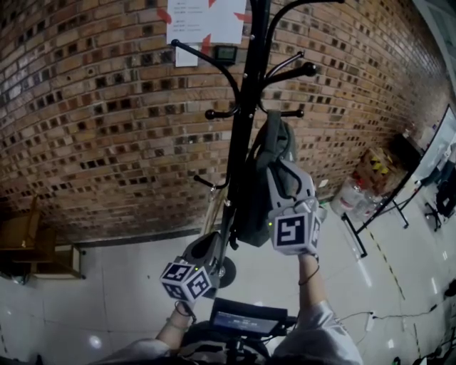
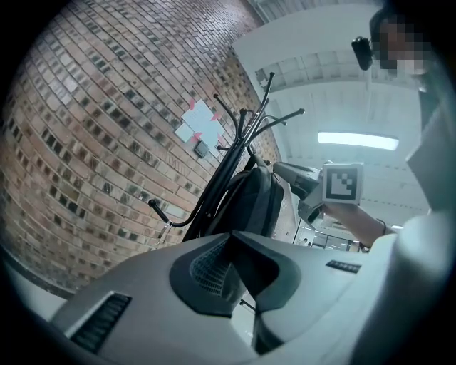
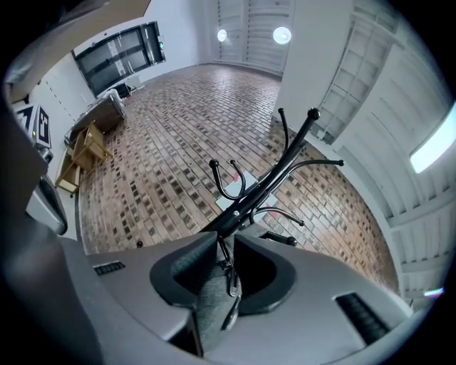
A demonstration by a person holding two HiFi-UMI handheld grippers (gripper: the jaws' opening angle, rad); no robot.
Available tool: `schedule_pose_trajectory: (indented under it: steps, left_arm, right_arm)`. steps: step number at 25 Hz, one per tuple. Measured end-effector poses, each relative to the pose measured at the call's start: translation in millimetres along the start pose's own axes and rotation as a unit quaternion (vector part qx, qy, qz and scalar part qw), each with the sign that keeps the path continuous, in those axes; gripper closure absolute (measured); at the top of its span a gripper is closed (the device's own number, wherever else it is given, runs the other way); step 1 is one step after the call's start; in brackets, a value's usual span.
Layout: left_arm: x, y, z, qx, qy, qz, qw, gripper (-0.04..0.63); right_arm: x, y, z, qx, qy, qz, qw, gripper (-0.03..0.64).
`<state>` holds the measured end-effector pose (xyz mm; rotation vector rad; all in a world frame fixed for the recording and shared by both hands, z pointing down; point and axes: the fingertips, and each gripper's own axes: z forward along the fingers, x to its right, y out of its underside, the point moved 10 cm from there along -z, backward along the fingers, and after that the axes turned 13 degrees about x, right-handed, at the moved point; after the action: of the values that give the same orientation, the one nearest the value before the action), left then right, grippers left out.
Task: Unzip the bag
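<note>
The dark grey fabric backpack point(image 1: 258, 203) hangs on the black metal coat stand point(image 1: 241, 135), before a brown brick wall point(image 1: 92, 128) and above a pale glossy floor point(image 1: 121, 285). Soft and free to swing, it will probably sag under a pull, so brace it near the zip. The right tongs point(image 3: 219, 246) are clenched on its top fold beside the metal zip pull point(image 3: 232, 281); the left tongs point(image 2: 228, 239), lower, are closed on nothing.

A brick wall point(image 1: 85, 107) bearing taped papers point(image 1: 206, 21) meets a glossy pale floor point(image 1: 121, 285) beside wooden furniture point(image 1: 28, 242).
</note>
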<state>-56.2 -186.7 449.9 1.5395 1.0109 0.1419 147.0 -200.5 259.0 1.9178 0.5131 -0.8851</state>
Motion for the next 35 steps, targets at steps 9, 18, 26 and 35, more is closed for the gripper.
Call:
schedule_pose_trajectory:
  steps: [9,18,26,35]
  left_arm:
    - [-7,0,-2,0.006,-0.013,-0.011,0.9998,0.588]
    - [-11,2,0,0.003,-0.019,-0.012,0.9997,0.588]
    - [-20,3,3,0.005,-0.03,-0.015,0.9994,0.588]
    - [-19,4,4,0.001,-0.029,-0.019,0.9994,0.588]
  right_arm:
    - [15,15,5,0.007,-0.033,0.051,0.998,0.611]
    - [35,9,12,-0.009,-0.177,0.018,0.984,0.566]
    - [17,7,13,-0.038,-0.229,-0.037,0.972,0.403]
    - [23,2,22,-0.031,-0.202,-0.038,0.978,0.534]
